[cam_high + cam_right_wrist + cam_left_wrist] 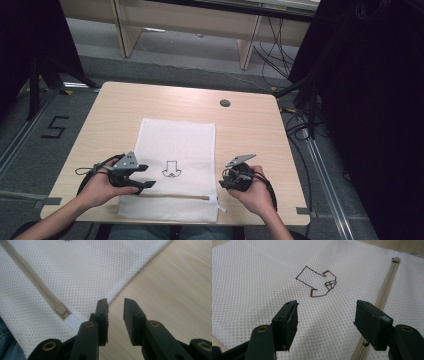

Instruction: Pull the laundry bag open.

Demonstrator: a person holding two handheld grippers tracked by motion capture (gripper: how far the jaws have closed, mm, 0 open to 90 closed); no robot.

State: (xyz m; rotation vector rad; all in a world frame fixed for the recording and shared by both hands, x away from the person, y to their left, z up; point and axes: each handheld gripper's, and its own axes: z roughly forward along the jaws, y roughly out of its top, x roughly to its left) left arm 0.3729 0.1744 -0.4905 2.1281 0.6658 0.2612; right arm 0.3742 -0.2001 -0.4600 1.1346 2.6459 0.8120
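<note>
A white mesh zip bag (175,145) lies flat on the wooden table (250,135), with a brown arrow drawing (170,169) on it and a beige zipper (170,196) across its near end. My left gripper (145,178) rests at the bag's left edge. In the left gripper view its jaws (327,315) stand wide open over the mesh, with the arrow (318,282) ahead and the zipper (387,287) at the right. My right gripper (225,181) sits at the bag's right edge. Its jaws (116,307) are open with nothing between them, beside the zipper pull (60,308).
A round cable hole (225,103) sits in the table's far right part. Black stands and cables (305,110) crowd the floor to the right, and a wooden desk frame (190,25) stands beyond the table. Bare wood surrounds the bag.
</note>
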